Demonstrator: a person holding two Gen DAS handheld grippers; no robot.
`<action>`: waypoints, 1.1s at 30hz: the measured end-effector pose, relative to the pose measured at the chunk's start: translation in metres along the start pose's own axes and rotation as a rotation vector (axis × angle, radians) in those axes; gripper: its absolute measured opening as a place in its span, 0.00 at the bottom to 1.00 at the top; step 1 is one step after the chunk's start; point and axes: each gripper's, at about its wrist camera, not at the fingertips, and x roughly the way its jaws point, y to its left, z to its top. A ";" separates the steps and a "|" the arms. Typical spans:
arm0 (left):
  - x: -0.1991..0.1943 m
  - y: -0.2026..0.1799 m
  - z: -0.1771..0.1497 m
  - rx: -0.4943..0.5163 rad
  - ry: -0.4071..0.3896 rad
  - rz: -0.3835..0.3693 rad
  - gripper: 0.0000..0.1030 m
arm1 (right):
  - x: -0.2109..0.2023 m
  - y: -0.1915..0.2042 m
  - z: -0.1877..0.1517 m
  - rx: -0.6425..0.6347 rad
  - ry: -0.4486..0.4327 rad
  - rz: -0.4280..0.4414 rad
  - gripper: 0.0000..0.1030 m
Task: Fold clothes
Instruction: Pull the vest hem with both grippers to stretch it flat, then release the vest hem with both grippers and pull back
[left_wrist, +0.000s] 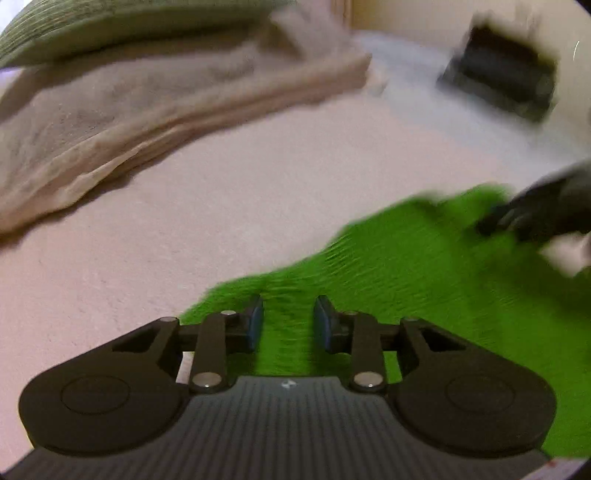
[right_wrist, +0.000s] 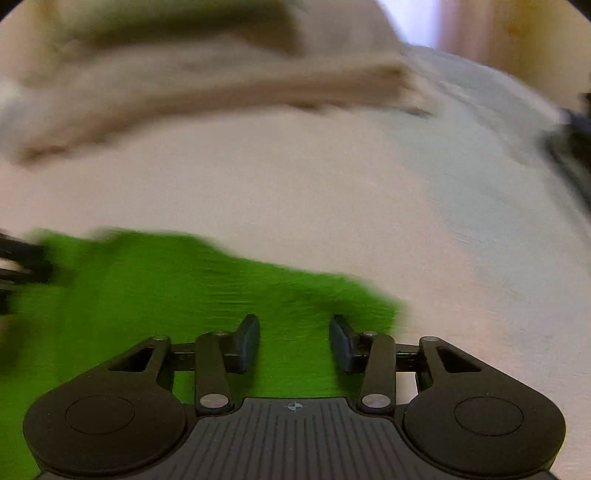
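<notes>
Green cloth (left_wrist: 424, 266) lies flat on the pale bed surface (left_wrist: 221, 221), right under and just ahead of both tools, its long axis running approx. left-right between them. L gripper (left_wrist: 288, 317) sits at its left end, R gripper (right_wrist: 294, 338) at its right end, each w/ fingers spread and nothing pinched. Both are equally near, so my guess is a two-handed pinch at the far edge. Beige folded pile (left_wrist: 129, 122) is well ahead, apart.

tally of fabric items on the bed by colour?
Green: 1, cloth
Beige: 1, folded blanket
Green striped: 1, pillow
Total: 3
</notes>
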 end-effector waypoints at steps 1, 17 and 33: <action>0.008 0.007 0.001 -0.031 0.019 0.010 0.20 | 0.000 -0.012 0.000 0.067 -0.019 0.040 0.37; -0.179 -0.110 -0.126 -0.172 0.136 -0.137 0.26 | -0.175 0.087 -0.176 -0.124 0.110 0.090 0.37; -0.334 -0.198 -0.261 -0.284 0.297 0.151 0.28 | -0.293 0.059 -0.336 -0.056 0.240 -0.003 0.45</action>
